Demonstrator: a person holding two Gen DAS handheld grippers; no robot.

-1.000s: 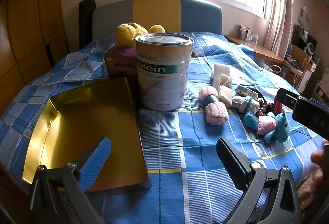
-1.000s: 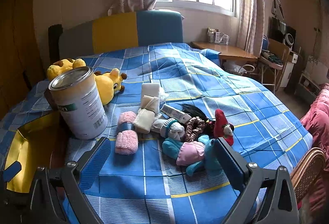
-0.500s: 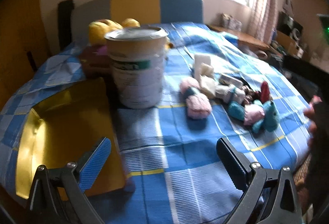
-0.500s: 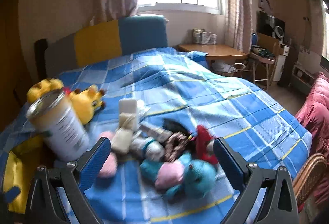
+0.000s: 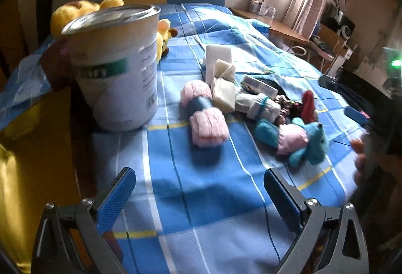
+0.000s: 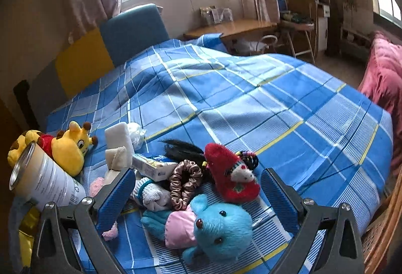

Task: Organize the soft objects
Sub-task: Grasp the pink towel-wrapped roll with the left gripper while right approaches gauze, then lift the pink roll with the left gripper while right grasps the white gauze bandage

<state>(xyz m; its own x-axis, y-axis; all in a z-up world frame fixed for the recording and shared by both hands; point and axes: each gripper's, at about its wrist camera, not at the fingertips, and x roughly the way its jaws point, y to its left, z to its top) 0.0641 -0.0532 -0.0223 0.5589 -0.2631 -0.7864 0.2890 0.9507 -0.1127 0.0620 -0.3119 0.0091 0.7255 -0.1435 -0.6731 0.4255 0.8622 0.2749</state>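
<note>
A heap of soft things lies on the blue checked bedspread [image 6: 251,103]. A blue plush toy [image 6: 221,226] in a pink top sits between the open fingers of my right gripper [image 6: 198,195], just below them. Behind it are a red plush [image 6: 231,173], a satin scrunchie [image 6: 184,183], rolled white socks [image 6: 150,195] and a cream bundle [image 6: 118,156]. In the left wrist view a pink rolled cloth [image 5: 203,113] and the blue plush toy [image 5: 311,146] lie ahead of my open, empty left gripper [image 5: 198,193].
A tall white tin [image 5: 115,68] stands left of the heap, with a gold tray [image 5: 30,173] at its left. Yellow plush toys [image 6: 70,146] lie behind the tin. A small carton [image 6: 150,166] sits among the soft things. A desk [image 6: 231,28] and pink bedding [image 6: 384,83] flank the bed.
Both grippers moved forward and swung right. The right one now hangs low over the blue plush toy; the left one has left the gold tray and faces the heap.
</note>
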